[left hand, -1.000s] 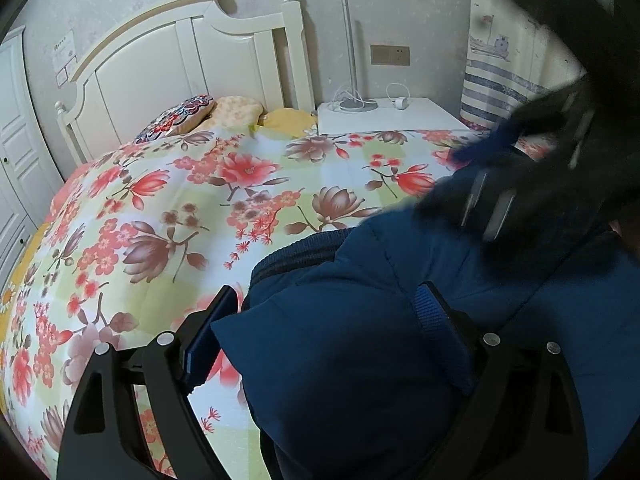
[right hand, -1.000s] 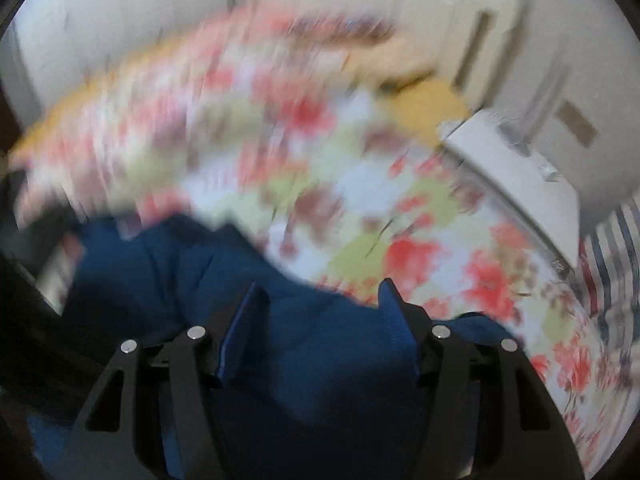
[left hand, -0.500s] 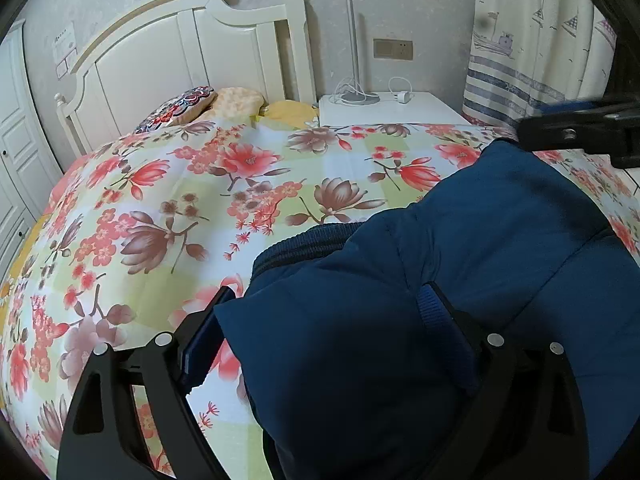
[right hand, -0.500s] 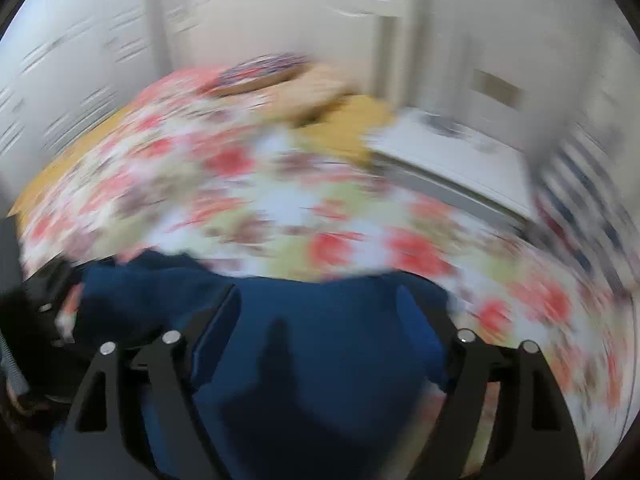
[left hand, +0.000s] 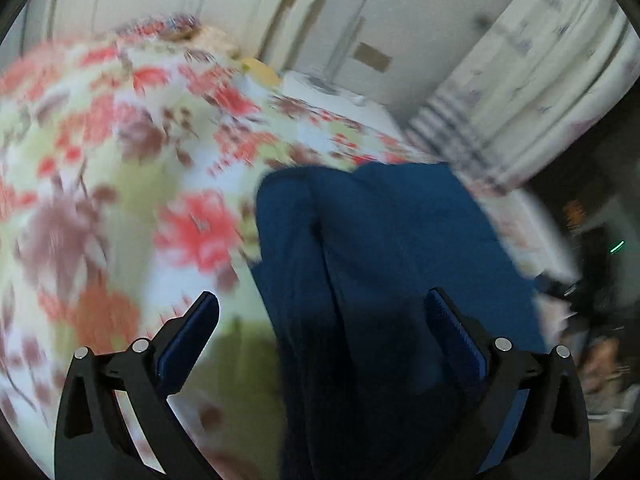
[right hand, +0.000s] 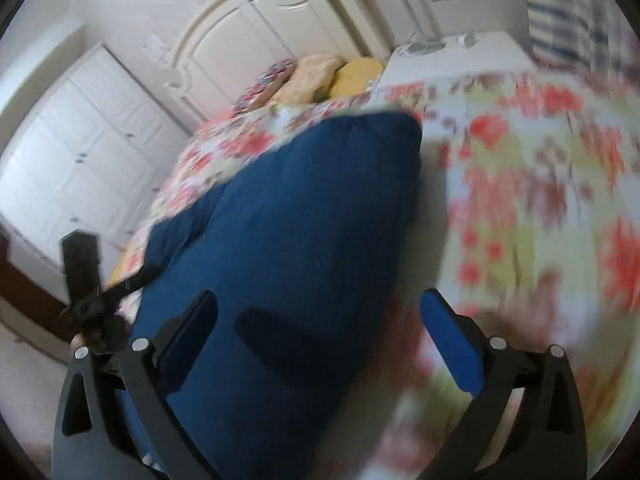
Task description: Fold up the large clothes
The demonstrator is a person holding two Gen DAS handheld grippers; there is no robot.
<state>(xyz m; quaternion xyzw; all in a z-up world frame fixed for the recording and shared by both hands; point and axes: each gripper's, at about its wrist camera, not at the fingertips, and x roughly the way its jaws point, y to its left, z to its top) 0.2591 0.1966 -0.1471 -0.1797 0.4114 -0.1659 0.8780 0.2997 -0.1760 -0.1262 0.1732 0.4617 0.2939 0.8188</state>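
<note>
Navy padded jacket lies folded on floral bedspread. Left gripper & right gripper jaws have just been opening, now wide apart, fabric between but unpinched. Next fold: re-grip hem corners evenly, lift together, keep edges aligned.

Navy coat matt padded cloth; floral bedspread soft cotton-like fabric; headboard painted wood.

A big bed has a flowery cover. A puffy blue coat lies on it. Pillows sit by the headboard.
</note>
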